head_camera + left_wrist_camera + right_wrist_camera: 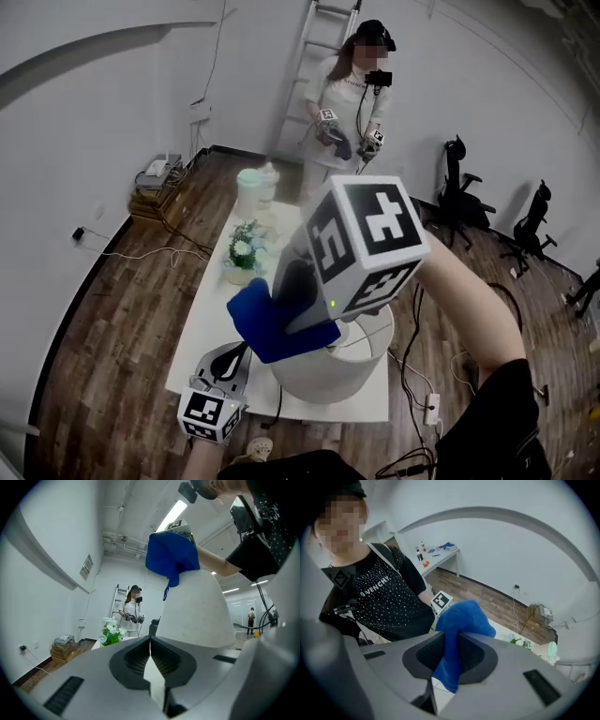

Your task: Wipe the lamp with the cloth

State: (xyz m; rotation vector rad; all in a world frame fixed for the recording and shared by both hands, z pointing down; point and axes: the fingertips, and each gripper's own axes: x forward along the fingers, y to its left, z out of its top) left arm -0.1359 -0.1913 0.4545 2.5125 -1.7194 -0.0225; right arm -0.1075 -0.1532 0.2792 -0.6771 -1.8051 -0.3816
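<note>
I read the right gripper (449, 656) as clamped on the blue cloth (461, 618), which is bunched between its jaws. The cloth sits on top of the white lamp (328, 375) shade (the left gripper view shows it draped over the top). The left gripper (151, 651) has its jaws together with nothing in them, and it's low, just beside the lamp. The lamp stands at the near end of the white table (202, 328), with flowers (246, 248) farther along. Another person (349, 103) stands past the far end.

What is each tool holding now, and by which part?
Right tool grips the blue cloth by a bunched middle part; left tool is shut on nothing.
</note>
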